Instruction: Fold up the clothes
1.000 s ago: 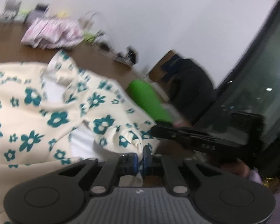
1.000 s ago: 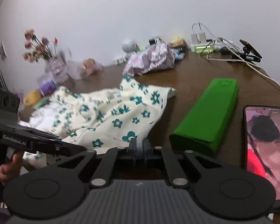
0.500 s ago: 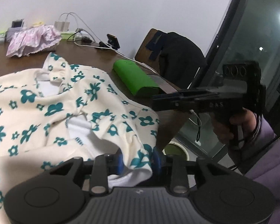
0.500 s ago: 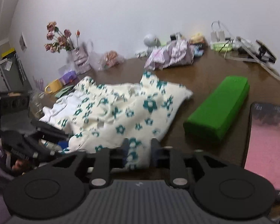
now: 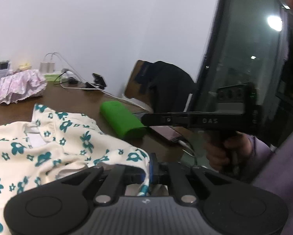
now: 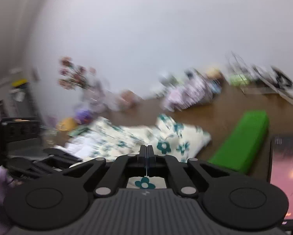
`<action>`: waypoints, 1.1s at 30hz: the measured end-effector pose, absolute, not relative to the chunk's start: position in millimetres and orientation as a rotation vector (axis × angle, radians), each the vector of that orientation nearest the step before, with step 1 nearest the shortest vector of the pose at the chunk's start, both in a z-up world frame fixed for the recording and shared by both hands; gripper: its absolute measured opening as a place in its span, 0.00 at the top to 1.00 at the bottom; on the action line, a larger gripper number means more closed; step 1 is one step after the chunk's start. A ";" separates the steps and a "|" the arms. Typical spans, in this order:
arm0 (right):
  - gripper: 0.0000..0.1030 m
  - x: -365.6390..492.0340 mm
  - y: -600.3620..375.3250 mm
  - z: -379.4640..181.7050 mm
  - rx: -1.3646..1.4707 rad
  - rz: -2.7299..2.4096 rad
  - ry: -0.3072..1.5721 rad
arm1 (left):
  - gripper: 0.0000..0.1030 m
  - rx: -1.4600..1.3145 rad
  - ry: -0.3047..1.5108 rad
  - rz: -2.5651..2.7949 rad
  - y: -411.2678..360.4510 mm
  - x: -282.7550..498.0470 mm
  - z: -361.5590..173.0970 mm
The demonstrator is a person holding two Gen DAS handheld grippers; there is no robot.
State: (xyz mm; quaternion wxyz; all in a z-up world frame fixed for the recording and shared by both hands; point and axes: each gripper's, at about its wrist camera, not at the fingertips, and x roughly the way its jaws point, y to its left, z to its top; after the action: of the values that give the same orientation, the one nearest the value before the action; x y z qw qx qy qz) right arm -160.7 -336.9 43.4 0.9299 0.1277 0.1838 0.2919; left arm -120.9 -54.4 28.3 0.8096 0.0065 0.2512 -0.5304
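Observation:
A cream garment with teal flowers point(image 5: 68, 143) lies crumpled on the brown table point(image 5: 78, 101). My left gripper point(image 5: 150, 166) is at its near hem, its jaws closing tight with the cloth edge pinched between the pads. In the same view a hand holds my right gripper point(image 5: 144, 120) out over the table, to the right of the garment. The right wrist view is blurred. There my right gripper point(image 6: 147, 151) has its jaws closing together, and a flowered strip of the garment point(image 6: 172, 137) shows just behind its fingers. The left gripper's black body point(image 6: 19, 135) is at the far left.
A green case point(image 5: 123, 121) and a phone point(image 6: 285, 176) lie right of the garment. A lilac pile of clothes point(image 5: 19, 86), chargers with cables point(image 5: 68, 78) and a vase of flowers point(image 6: 74, 78) stand along the wall. A chair with a dark jacket point(image 5: 166, 82) is beyond the table end.
Half a second ago both grippers stood open with the garment's edge between their fingers; now both are shut on it. The left one has rolled and shifted, and the right view has gone blurred.

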 end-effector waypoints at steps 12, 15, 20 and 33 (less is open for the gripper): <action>0.60 -172.6 -293.2 45.8 -0.065 0.592 0.399 | 0.36 0.137 0.607 -1.183 -42.2 -127.3 30.8; 0.62 -163.6 -270.3 37.8 -0.059 0.641 0.435 | 0.35 0.179 0.576 -1.147 -24.4 -131.8 41.4; 0.64 -144.5 -249.1 18.5 -0.048 0.635 0.576 | 0.29 0.234 0.581 -0.956 18.9 -120.9 47.4; 0.57 -161.7 -245.9 36.0 -0.076 0.686 0.494 | 0.22 0.322 0.593 -0.619 151.0 -130.0 57.4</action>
State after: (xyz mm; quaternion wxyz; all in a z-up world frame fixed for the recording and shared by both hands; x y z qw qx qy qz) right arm -161.7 -245.9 36.0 0.9113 -0.0371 0.2394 0.3328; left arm -130.0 151.0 57.4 0.8970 0.1556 0.2863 -0.2988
